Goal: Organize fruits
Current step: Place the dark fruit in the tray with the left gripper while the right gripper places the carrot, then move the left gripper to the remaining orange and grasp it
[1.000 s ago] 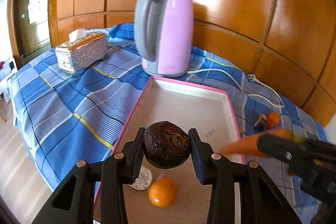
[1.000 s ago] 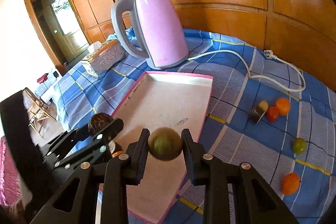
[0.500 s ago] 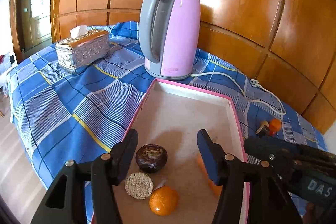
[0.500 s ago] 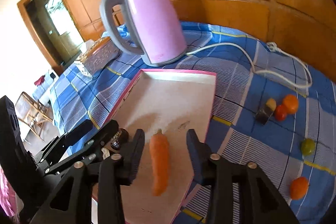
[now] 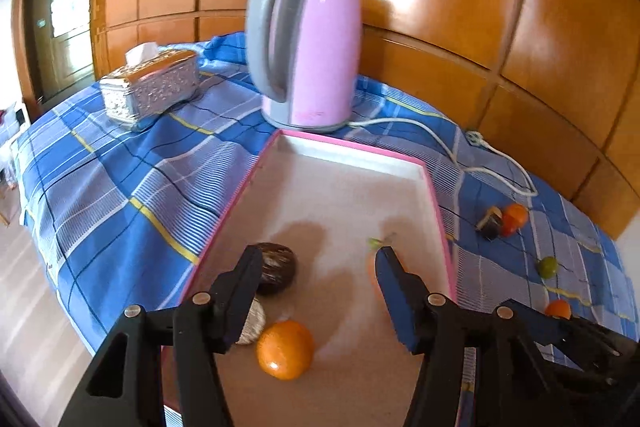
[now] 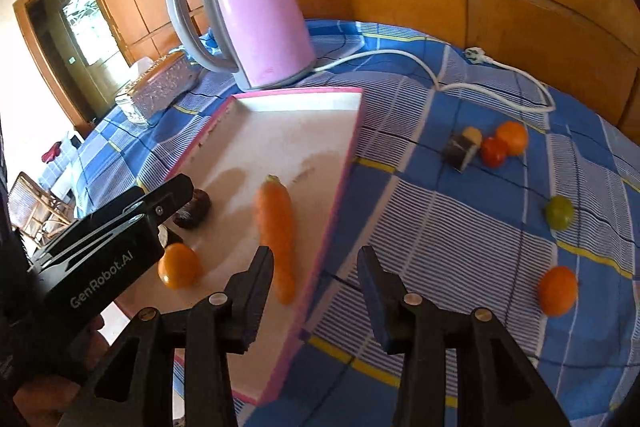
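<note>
Right wrist view: the right gripper (image 6: 316, 279) was seen with its jaws standing apart and nothing between them; they had just been opening, and the long orange carrot (image 6: 276, 231) lay released on the floor of the shallow pink-rimmed white tray (image 6: 352, 147). The carrot's long axis ran away from the camera, green stub end far, tapered tip near, roughly parallel to the tray's right rim and just inside it. The tip lay just beside the gripper's left finger (image 6: 256, 283), not between the jaws.

Left wrist view: the left gripper (image 5: 318, 267) was likewise noted open and empty, jaws just opened, with the dark brown wrinkled round fruit (image 5: 276, 267) resting on the tray floor beside its left finger (image 5: 240, 287). A glossy orange citrus fruit (image 5: 285, 354) and a pale rough-skinned disc (image 5: 252, 323) lay close by in the same near corner.

The remaining loose pieces were all recorded on the blue checked cloth (image 6: 440, 227) to the right of the tray: a small orange fruit (image 6: 558, 290) nearest, a green round fruit (image 6: 560, 213) beyond it, and a far cluster of an orange fruit (image 6: 512, 138), a red fruit (image 6: 494, 151) and a dark cut piece (image 6: 462, 149). All of these lay on the right gripper's side, right of its pointing line, well apart from the left gripper. The right hand was therefore judged nearer for the next pick, a swing rightward off the tray being called for.
</note>
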A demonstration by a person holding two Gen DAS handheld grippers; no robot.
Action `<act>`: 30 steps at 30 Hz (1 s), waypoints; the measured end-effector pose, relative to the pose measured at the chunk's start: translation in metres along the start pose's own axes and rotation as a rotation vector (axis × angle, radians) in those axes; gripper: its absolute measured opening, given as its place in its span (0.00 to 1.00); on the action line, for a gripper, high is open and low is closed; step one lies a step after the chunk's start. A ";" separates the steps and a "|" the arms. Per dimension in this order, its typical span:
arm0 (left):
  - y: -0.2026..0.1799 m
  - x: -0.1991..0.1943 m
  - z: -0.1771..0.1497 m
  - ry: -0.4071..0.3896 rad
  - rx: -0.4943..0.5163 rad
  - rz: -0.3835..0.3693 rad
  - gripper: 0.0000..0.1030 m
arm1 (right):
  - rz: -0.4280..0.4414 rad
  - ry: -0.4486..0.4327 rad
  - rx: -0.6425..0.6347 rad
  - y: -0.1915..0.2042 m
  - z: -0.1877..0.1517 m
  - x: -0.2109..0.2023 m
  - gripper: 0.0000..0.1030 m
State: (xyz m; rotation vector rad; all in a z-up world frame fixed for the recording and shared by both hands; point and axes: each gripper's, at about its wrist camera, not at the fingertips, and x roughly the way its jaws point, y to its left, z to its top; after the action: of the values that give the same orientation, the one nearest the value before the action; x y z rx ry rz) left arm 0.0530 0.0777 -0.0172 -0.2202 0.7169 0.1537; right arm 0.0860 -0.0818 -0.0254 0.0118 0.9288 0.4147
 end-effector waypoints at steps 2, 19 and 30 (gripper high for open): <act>-0.008 -0.002 -0.003 0.005 0.022 -0.013 0.58 | -0.019 -0.006 0.008 -0.004 -0.003 -0.003 0.43; -0.058 -0.022 -0.027 0.020 0.166 -0.086 0.57 | -0.117 -0.047 0.103 -0.041 -0.033 -0.030 0.43; -0.085 -0.023 -0.043 0.048 0.254 -0.126 0.57 | -0.180 -0.051 0.152 -0.071 -0.052 -0.040 0.43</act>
State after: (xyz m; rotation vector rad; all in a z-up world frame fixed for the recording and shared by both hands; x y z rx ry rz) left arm 0.0273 -0.0162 -0.0211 -0.0257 0.7609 -0.0632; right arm 0.0485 -0.1702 -0.0393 0.0772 0.9011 0.1758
